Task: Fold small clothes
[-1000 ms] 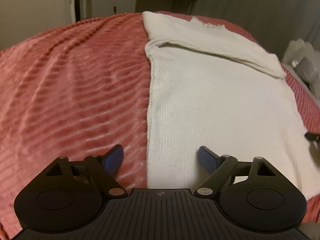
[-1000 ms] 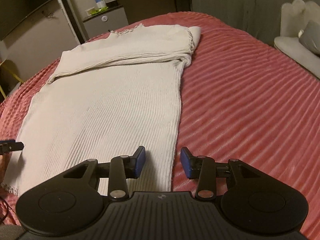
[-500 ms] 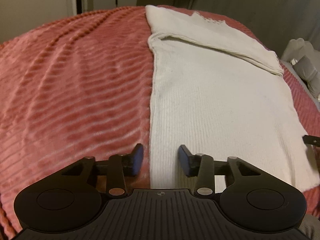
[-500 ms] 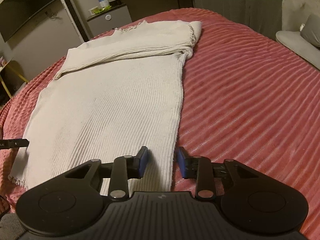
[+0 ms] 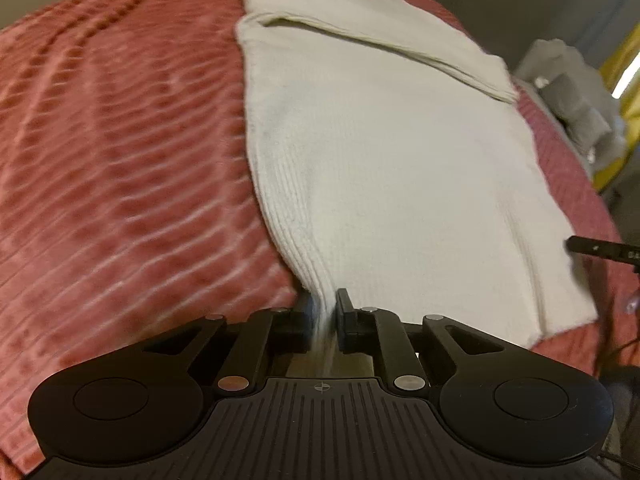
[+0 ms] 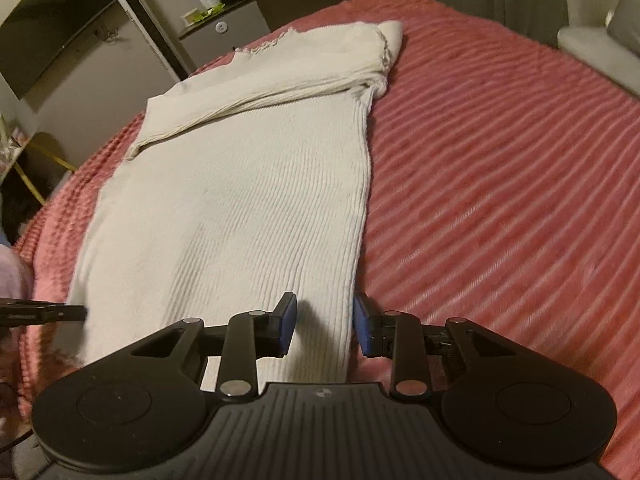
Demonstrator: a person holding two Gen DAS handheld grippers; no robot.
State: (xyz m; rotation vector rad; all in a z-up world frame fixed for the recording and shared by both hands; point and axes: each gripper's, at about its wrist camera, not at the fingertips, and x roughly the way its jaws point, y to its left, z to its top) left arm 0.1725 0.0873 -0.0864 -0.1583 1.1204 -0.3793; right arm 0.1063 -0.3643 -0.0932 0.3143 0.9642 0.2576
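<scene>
white knit top [image 5: 392, 168] is lying flat on the red ribbed blanket [image 5: 120, 168], sleeve folded across its far end | my left gripper [image 5: 323, 314] is pinching the near hem corner — jaws clamped on the knit | my right gripper [image 6: 325, 322] is straddling the other near corner, jaws apart — pads not pressing

I see a cream-white garment [image 5: 392, 152] in a fine ribbed knit, lying on my pink-red bedspread [image 5: 120, 152], which has raised stripes in lighter and darker bands. My left gripper [image 5: 323, 316] is black; my right gripper [image 6: 325, 322] is black with blue pads [image 6: 289, 324]. Past the bedspread's far edge stands a grey cabinet [image 6: 224, 36].
</scene>
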